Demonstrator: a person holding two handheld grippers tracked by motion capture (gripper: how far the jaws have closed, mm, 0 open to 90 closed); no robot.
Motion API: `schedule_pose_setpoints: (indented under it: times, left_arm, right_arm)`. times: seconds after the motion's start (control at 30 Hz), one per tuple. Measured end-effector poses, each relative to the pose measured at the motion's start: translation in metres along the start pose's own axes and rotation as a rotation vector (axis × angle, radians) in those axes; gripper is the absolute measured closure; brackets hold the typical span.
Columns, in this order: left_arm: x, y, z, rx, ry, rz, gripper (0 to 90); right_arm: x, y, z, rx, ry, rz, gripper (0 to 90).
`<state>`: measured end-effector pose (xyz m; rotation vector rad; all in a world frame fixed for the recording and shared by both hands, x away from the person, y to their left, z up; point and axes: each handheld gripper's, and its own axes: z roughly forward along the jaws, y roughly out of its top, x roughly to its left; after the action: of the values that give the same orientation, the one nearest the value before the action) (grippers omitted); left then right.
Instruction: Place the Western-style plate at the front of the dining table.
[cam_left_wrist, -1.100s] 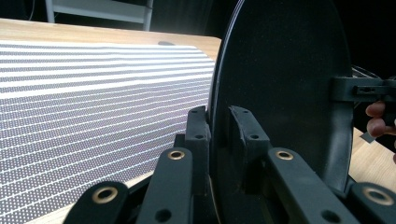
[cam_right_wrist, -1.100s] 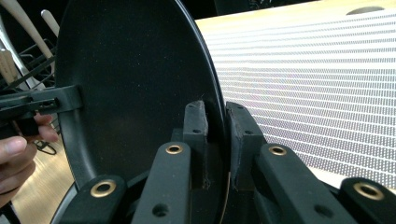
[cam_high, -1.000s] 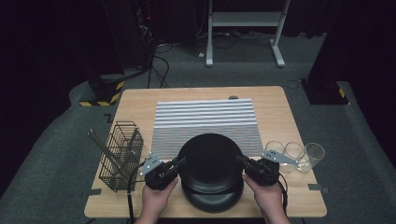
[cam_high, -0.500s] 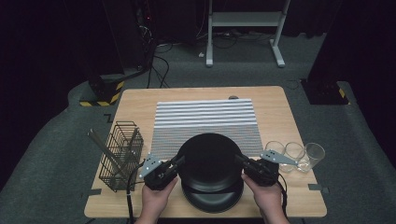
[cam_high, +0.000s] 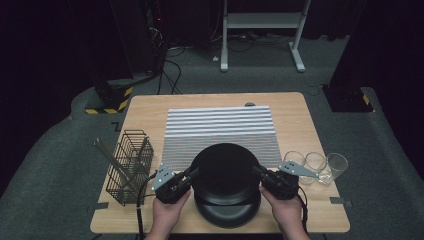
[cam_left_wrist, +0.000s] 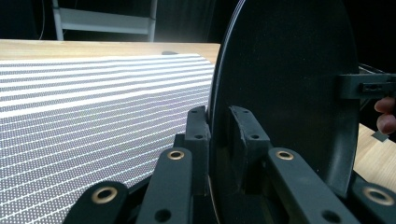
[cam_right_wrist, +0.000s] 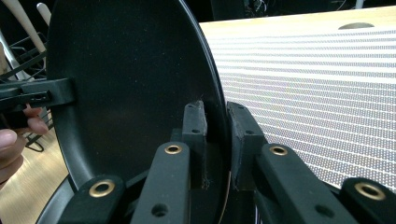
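The left claw (cam_high: 192, 172) and the right claw (cam_high: 256, 171) each clamp the rim of a black plate (cam_high: 226, 174), one at either side, so the plate hangs between them above the near edge of the desk (cam_high: 145, 107). In the left gripper view the left claw (cam_left_wrist: 218, 122) has its two black jaws closed narrow on the plate's (cam_left_wrist: 285, 84) edge, one pad on each face. The right gripper view shows the same on the opposite side: the right claw (cam_right_wrist: 215, 122) is pinched tight on the plate (cam_right_wrist: 126, 88), with the other claw's jaw gripping the far rim.

Directly under the held plate sits a second black plate (cam_high: 227, 212), or possibly a small stack of them; the high view is too dark to tell. Beyond both lies a striped mat (cam_high: 220, 127). At the left of the desk stands a wire basket (cam_high: 129, 167) with utensils propped in it, and at the right a row of clear glasses (cam_high: 316, 164), close by the right hand (cam_high: 287, 212).
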<state>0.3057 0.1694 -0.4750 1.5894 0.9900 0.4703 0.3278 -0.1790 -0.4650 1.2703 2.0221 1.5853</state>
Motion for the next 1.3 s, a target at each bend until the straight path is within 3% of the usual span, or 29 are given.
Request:
schedule_pose_setpoints:
  times: [0.53,0.67,0.93,1.3]
  left_arm:
    - [-0.001,0.009,0.008,-0.025,0.020,-0.005,77.4]
    - [0.000,0.013,0.010,-0.031,0.035,0.007,77.2]
    - [0.004,0.018,0.018,-0.042,0.047,-0.009,77.0]
    - [0.009,0.023,0.024,-0.059,0.064,-0.014,76.7]
  right_arm:
    - [-0.003,0.009,0.001,-0.031,-0.020,0.001,78.6]
    - [-0.004,0.012,0.004,-0.038,-0.021,-0.007,78.5]
    - [-0.009,0.026,0.011,-0.032,-0.034,-0.040,78.1]
    - [-0.013,0.033,0.018,-0.043,-0.035,-0.034,78.0]
